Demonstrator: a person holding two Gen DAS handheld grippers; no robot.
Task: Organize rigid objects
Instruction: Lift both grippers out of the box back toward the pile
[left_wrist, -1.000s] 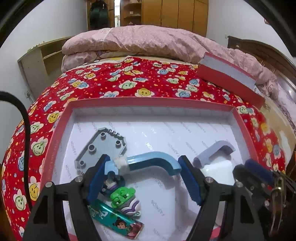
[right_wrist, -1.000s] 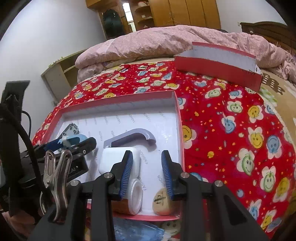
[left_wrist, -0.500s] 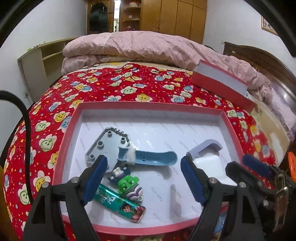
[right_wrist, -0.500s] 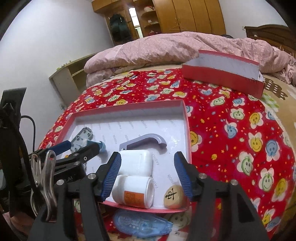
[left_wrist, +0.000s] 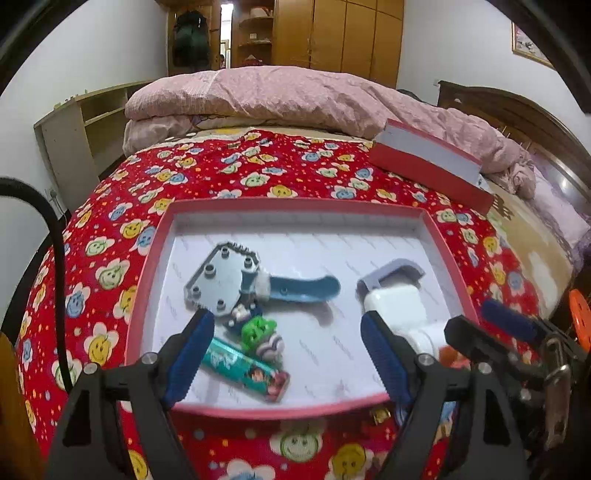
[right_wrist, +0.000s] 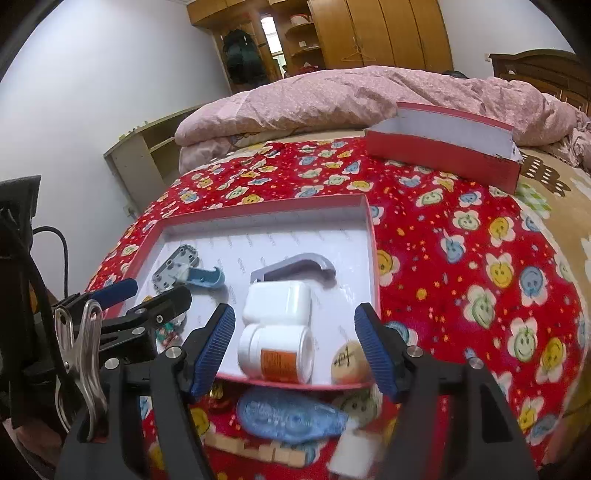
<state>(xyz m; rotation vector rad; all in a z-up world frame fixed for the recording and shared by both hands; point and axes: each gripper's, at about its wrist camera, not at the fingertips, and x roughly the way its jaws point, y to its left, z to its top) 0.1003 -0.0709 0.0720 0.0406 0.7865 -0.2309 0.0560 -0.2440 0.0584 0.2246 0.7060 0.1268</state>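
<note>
grippers both spread wide w/ nothing between the blue pads. right gripper (right_wrist: 295, 347) hangs over the near edge of the red tray (right_wrist: 258, 216); left gripper (left_wrist: 286, 354) sits beside it over the tray's near-left part, also empty-handed.

inside the right one's gap, in the tray: white pill bottle (right_wrist: 277, 352) lying on its side, white box (right_wrist: 279, 301) touching it behind, round wooden chess piece (right_wrist: 349, 362) just beside the bottle, by the right pad. further back a grey curved handle (right_wrist: 295, 267), then blue handle (right_wrist: 203, 277) and grey plate (right_wrist: 173, 267) on the tray's left.

left view: teal card pack (left_wrist: 245, 367) and green toy (left_wrist: 260, 332) just ahead of the left pad, grey plate (left_wrist: 221, 278) behind.

still outside the tray, on the red smiley blanket (right_wrist: 480, 277): blue correction-tape dispenser (right_wrist: 288, 413), just below the tray's near edge and under the right gripper. long axis runs left-right, i.e. roughly along the line between the pads, so prob needs a wrist turn to pinch its narrow width. right gripper is the nearer one. wooden blocks (right_wrist: 255, 448) and a blurry white item lie nearer still. spare red lid (right_wrist: 443, 151) sits well apart, far right.
</note>
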